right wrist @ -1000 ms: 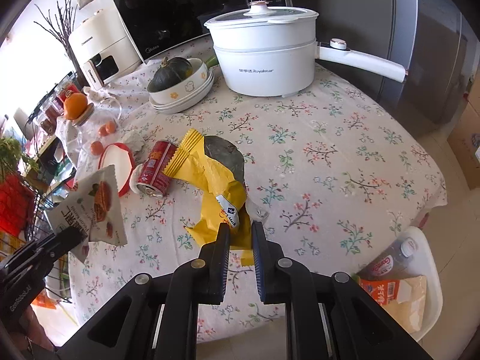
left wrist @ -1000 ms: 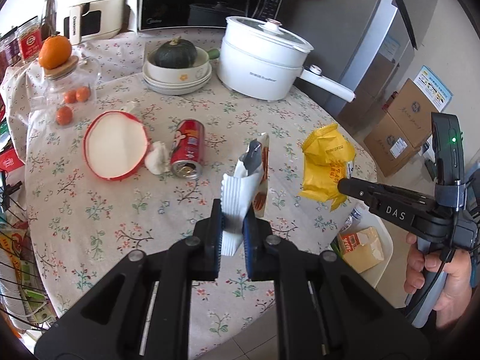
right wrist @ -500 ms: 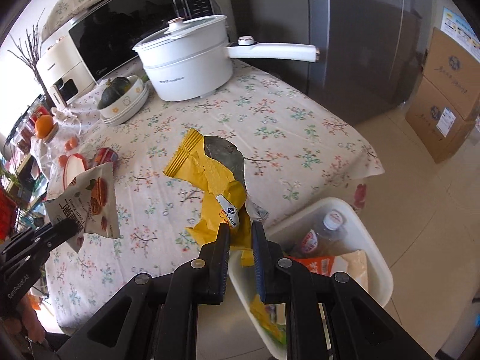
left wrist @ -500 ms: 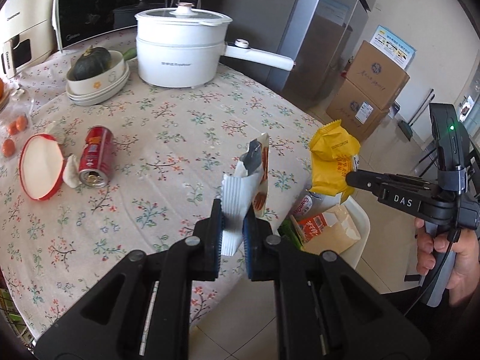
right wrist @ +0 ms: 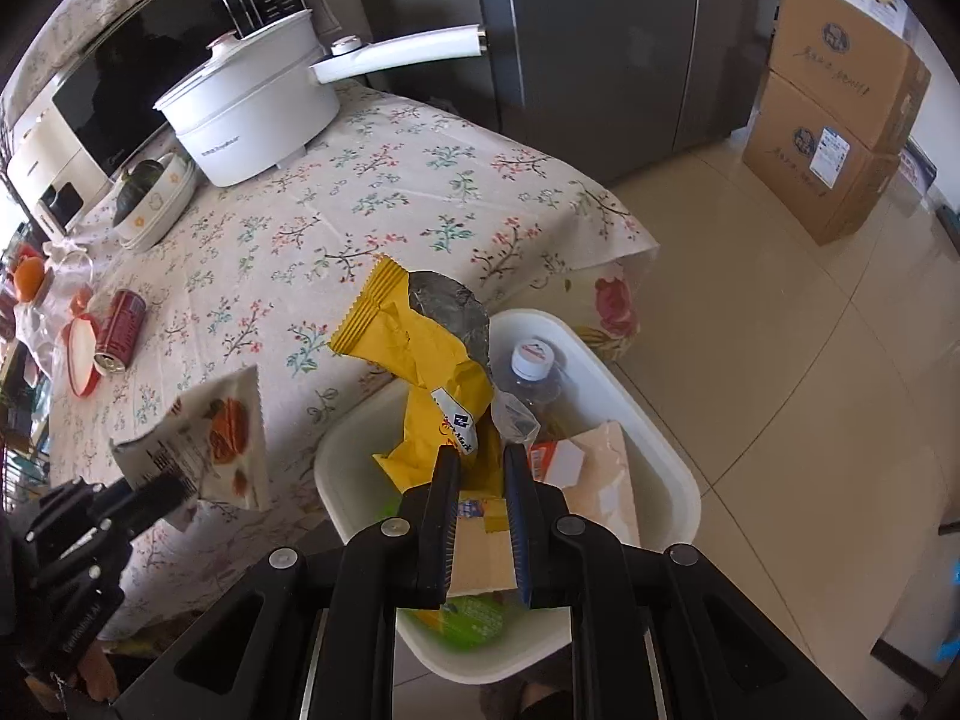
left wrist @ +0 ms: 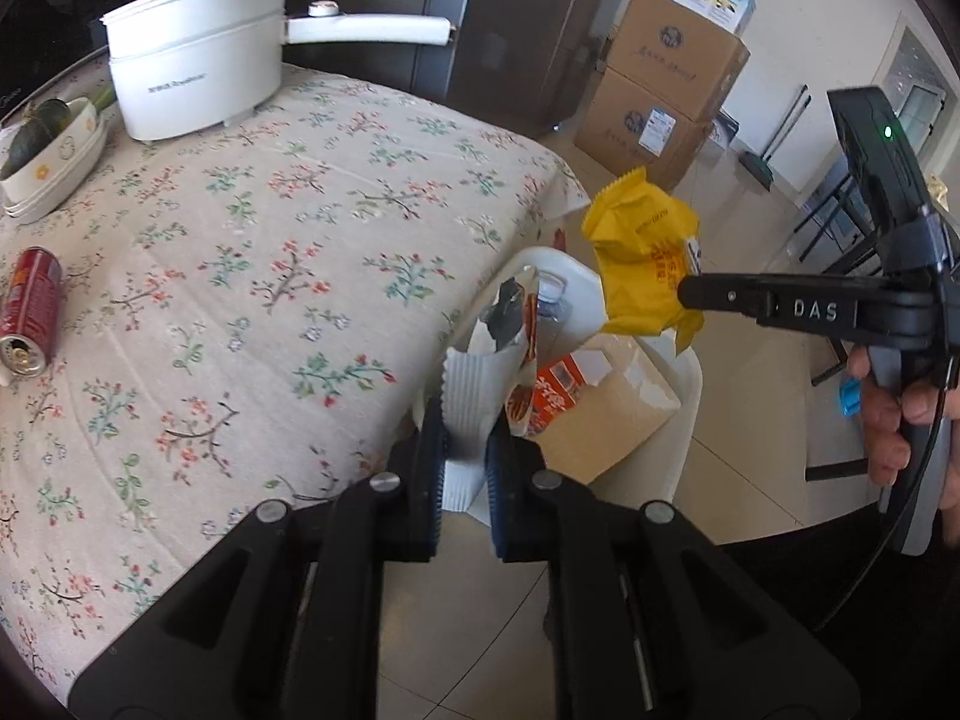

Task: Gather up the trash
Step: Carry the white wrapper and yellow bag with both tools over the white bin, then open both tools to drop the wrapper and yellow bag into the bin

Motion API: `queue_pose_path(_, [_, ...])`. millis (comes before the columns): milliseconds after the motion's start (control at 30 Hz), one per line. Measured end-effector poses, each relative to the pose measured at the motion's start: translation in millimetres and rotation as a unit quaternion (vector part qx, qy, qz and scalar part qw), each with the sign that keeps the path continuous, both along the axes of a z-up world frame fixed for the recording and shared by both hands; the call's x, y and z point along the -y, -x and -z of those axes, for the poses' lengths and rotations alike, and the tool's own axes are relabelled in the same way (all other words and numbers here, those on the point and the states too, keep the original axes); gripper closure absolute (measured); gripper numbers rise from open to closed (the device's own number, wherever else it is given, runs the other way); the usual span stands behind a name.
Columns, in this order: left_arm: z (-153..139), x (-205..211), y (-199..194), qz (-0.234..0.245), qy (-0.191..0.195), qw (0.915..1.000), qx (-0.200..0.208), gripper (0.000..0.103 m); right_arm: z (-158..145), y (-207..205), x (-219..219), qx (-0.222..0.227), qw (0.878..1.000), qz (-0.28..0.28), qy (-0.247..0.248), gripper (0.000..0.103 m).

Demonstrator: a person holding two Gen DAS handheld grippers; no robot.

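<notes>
My left gripper (left wrist: 465, 444) is shut on a white snack wrapper (left wrist: 480, 384) and holds it at the table's edge, beside the white trash bin (left wrist: 684, 414). The wrapper also shows in the right wrist view (right wrist: 210, 438). My right gripper (right wrist: 480, 462) is shut on a yellow snack bag (right wrist: 420, 354) and holds it above the bin (right wrist: 666, 462). The yellow bag also shows in the left wrist view (left wrist: 645, 252). The bin holds a water bottle (right wrist: 534, 372), a carton (right wrist: 600, 474) and other trash.
A red can (left wrist: 30, 318) lies on the floral tablecloth (left wrist: 240, 240). A white pot (left wrist: 192, 78) and stacked bowls (left wrist: 54, 156) stand at the back. A red-rimmed lid (right wrist: 81, 354) lies by the can. Cardboard boxes (right wrist: 840, 108) stand on the tiled floor.
Both grippers have swung right, away from the table's middle toward the bin on the floor, each still holding its wrapper. The yellow bag now hangs over the bin.
</notes>
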State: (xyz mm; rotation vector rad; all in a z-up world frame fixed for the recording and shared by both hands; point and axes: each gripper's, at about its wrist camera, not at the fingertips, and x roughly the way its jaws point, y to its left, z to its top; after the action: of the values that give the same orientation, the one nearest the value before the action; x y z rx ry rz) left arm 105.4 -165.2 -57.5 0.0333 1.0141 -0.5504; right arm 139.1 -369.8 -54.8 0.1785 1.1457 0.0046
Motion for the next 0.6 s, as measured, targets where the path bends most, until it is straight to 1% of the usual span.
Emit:
queue_pose_path(167, [18,20,4,0.018,-0.008,0.9998,-0.009,0.089,12,9,17,-0.015,1.0,0.012,0.003,0.087])
queue_pose_path(400, [28,32,2,0.031,-0.005,0.9995,-0.003,0.089,20,16,34,-0.025,0.999,0.025,0.005,0.086])
queue_pose_path(433, [29,33,2,0.033,-0.005,0.9994,-0.004,0.088,20,16,36,-0.026,0.999,0.026,0.005,0.086])
queue_pose_path(500, [29,35,1,0.035,-0.012,0.9993,0.003,0.087,21,17,39,-0.027,0.999,0.028,0.006,0.086])
queue_pose_path(567, [27,36,3,0.036,-0.021,0.999,0.014,0.08,22,18,40,-0.03,0.999,0.03,0.007,0.086])
queue_pose_path(600, [26,36,4,0.035,-0.028,0.9988,0.02,0.074,23,18,41,-0.031,0.999,0.03,0.008,0.086])
